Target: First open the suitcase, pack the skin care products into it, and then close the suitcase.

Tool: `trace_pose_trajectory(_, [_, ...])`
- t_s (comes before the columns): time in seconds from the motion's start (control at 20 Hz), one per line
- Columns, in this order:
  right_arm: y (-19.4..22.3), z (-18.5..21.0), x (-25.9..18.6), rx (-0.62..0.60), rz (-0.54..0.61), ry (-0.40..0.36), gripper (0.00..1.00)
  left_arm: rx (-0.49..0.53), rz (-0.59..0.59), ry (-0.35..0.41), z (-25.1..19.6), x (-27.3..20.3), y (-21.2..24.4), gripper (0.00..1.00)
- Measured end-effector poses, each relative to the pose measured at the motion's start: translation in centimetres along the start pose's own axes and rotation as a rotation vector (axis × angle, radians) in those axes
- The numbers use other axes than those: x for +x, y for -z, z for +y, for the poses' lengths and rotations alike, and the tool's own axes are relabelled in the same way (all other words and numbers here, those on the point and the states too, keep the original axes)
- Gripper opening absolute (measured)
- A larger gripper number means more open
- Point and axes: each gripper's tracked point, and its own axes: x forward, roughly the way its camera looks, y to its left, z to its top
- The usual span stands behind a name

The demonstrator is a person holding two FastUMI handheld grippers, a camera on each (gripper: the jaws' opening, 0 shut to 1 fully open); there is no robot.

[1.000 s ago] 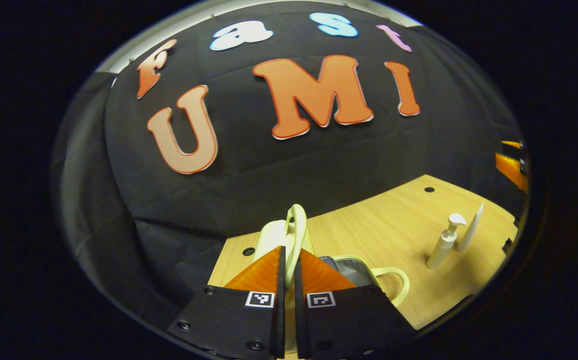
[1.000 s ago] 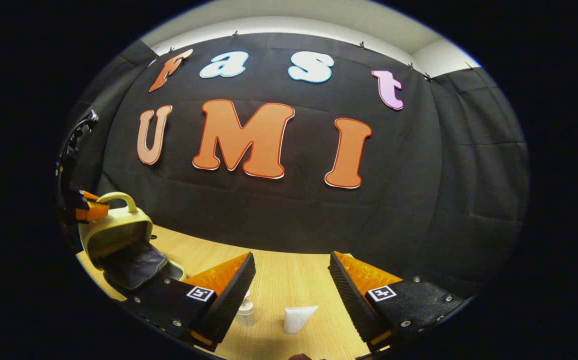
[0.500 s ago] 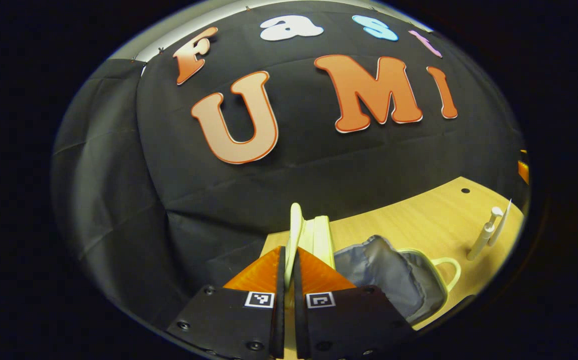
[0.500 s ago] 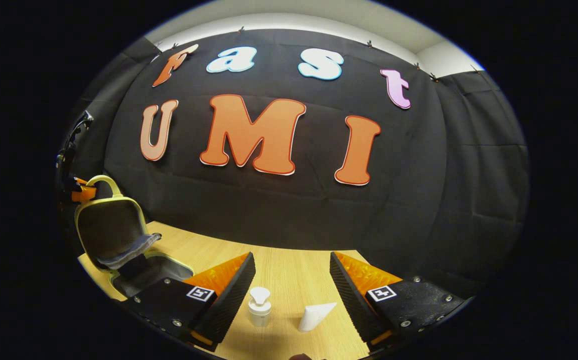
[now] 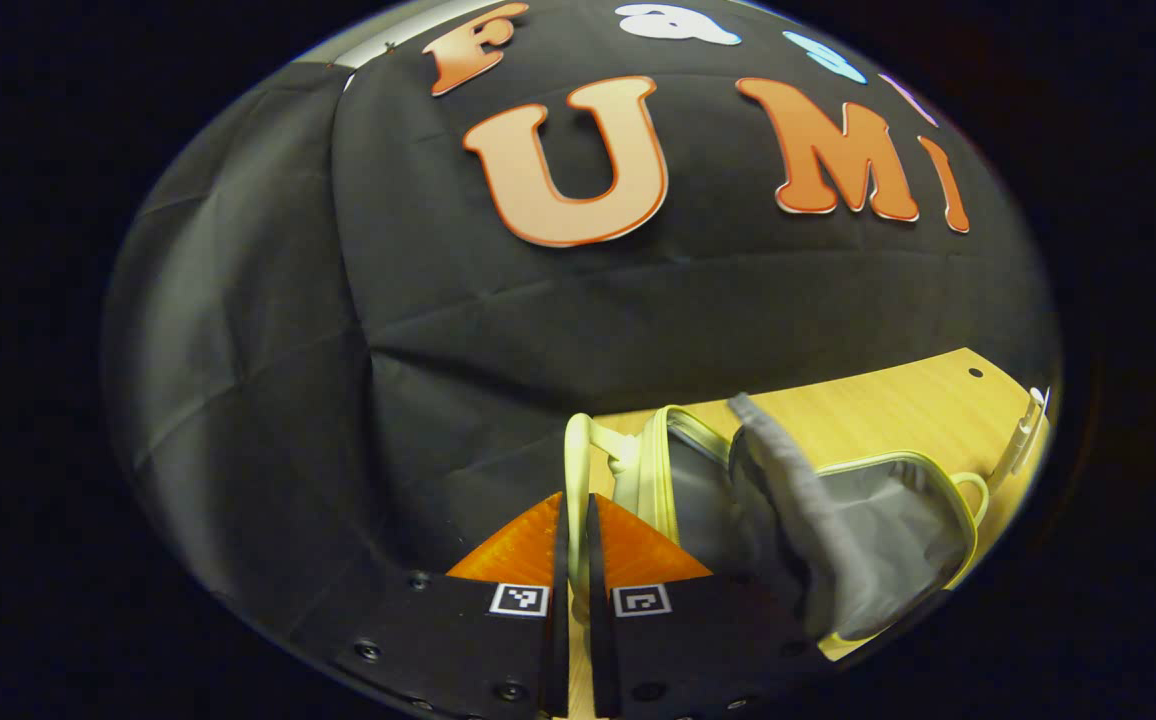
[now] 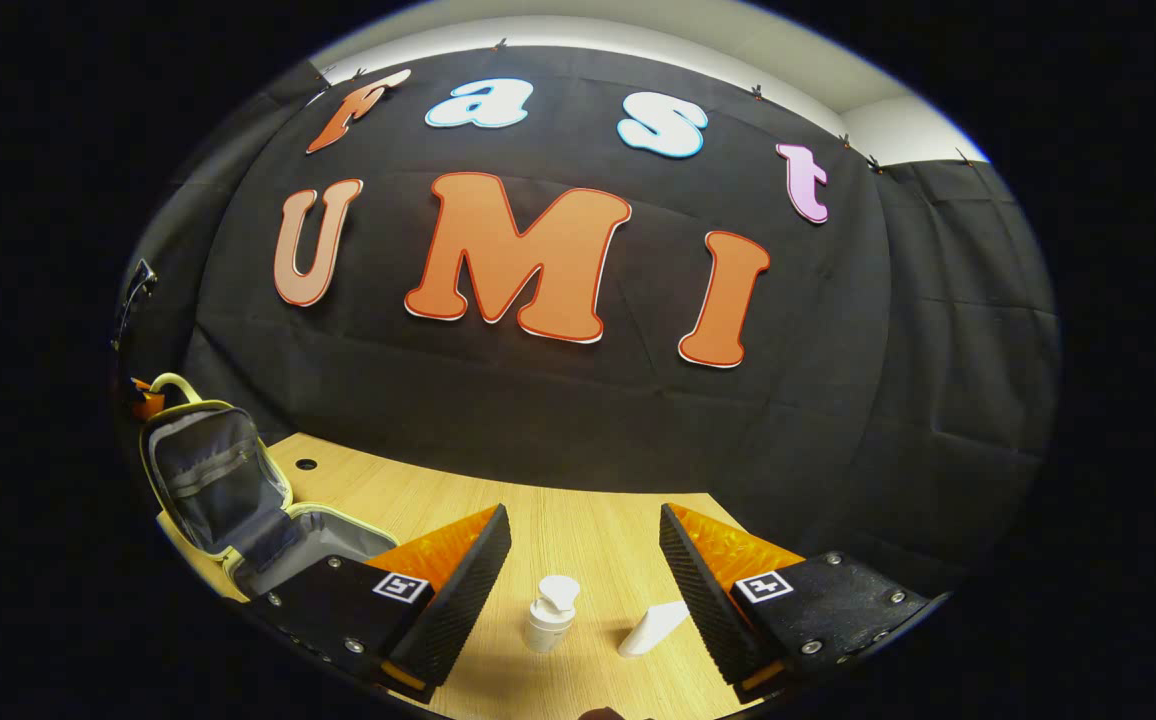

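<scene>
Left claw (image 5: 574, 520) is pinched nearly closed on the pale yellow handle (image 5: 576, 455) of the suitcase lid (image 5: 653, 470), both orange fingers pressing the thin loop between them. From the right gripper view that same claw shows as a small orange shape (image 6: 147, 400) at the top of the raised lid (image 6: 210, 480), which stands upright with its dark lined inside facing the room. The suitcase (image 5: 878, 530) lies open on the wooden surface (image 5: 878, 410), grey lining (image 5: 798, 500) bulging up between lid and base, a second handle (image 5: 973, 495) sticking out from the far rim.

Right claw (image 6: 583, 570) hangs wide open above the surface (image 6: 578, 530), gripping nothing. Between its fingers, further off, stand a white pump bottle (image 6: 550, 613) and, just beside it, a white tube (image 6: 654, 628) lying tilted. Both sit well apart from the suitcase (image 6: 283, 550). Square black-and-white markers (image 6: 399, 587) sit on the claw fingers; I cannot read any label on the bottle or tube.
</scene>
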Motion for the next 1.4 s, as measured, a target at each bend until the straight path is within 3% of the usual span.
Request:
trace_pose_trajectory(0.5, [1.3,2.4,-0.6,0.09,0.097,0.0,0.96,-0.29,0.266,0.043,4.2,6.8,16.3,0.1])
trace_pose_trajectory(0.8, [1.4,1.7,-1.0,0.109,0.102,0.032,0.96,-0.355,0.291,0.022,4.2,7.6,19.0,0.1])
trace_pose_trajectory(0.85, [1.4,1.3,-1.2,0.107,0.097,0.038,0.96,-0.349,0.306,-0.003,4.6,7.4,19.6,0.15])
trace_pose_trajectory(0.95, [1.5,0.5,-1.3,0.102,0.092,0.051,0.96,-0.343,0.287,-0.034,5.0,6.9,19.1,0.36])
trace_pose_trajectory(1.0, [1.6,0.0,-1.2,0.097,0.089,0.061,0.96,-0.339,0.274,-0.047,5.2,6.1,18.4,0.46])
trace_pose_trajectory(1.05, [1.6,-0.6,-1.2,0.097,0.086,0.066,0.96,-0.337,0.249,-0.053,5.0,5.3,17.5,0.48])
trace_pose_trajectory(1.25, [1.8,-2.0,-0.8,0.107,0.068,0.066,0.96,-0.287,0.146,-0.1,4.3,1.9,13.1,0.83])
trace_pose_trajectory(1.4, [1.7,-3.1,-0.3,0.107,0.049,0.043,0.95,-0.238,0.065,-0.11,3.0,-0.7,8.9,0.89])
